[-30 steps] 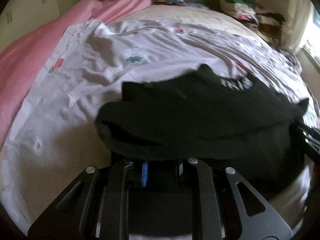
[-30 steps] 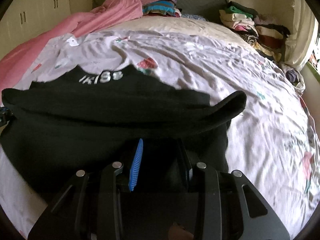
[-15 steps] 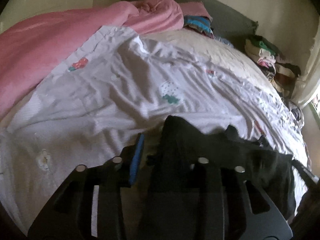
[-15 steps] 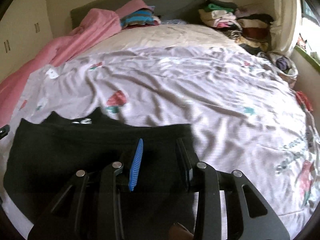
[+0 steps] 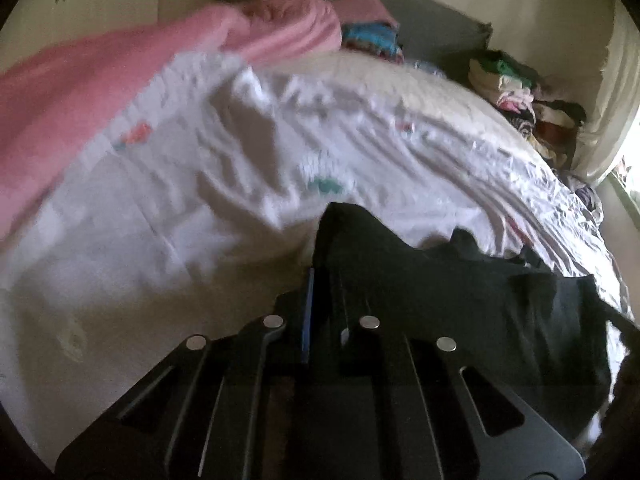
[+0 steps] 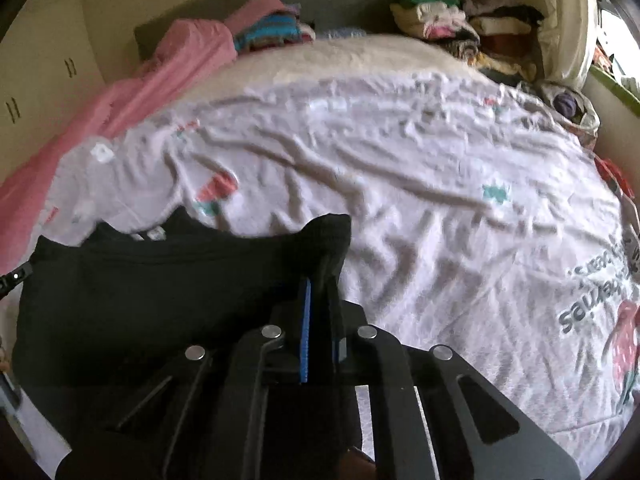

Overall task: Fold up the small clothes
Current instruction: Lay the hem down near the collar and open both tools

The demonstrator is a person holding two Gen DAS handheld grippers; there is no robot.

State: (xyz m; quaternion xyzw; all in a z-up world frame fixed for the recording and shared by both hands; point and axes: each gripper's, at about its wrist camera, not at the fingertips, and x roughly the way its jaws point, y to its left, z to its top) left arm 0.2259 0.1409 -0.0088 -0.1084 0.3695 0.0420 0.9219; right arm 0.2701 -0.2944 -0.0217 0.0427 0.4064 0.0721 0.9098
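A small black garment (image 5: 460, 292) with white lettering lies on the bed, stretched between my two grippers. My left gripper (image 5: 320, 280) is shut on the garment's left corner, which sticks up past the fingertips. My right gripper (image 6: 320, 292) is shut on the right corner of the black garment (image 6: 160, 280), which spreads out to the left of it. The tip of the other gripper (image 6: 16, 276) shows at the left edge of the right wrist view.
The bed has a wrinkled white printed sheet (image 6: 400, 168). A pink blanket (image 5: 80, 96) lies along the left side. Folded clothes (image 6: 440, 20) are piled at the far right by the headboard, and a striped pile (image 6: 272, 28) at the far middle.
Both grippers were open half a second ago and have shut on the garment's corners. The garment edge now lifts slightly at each gripper.
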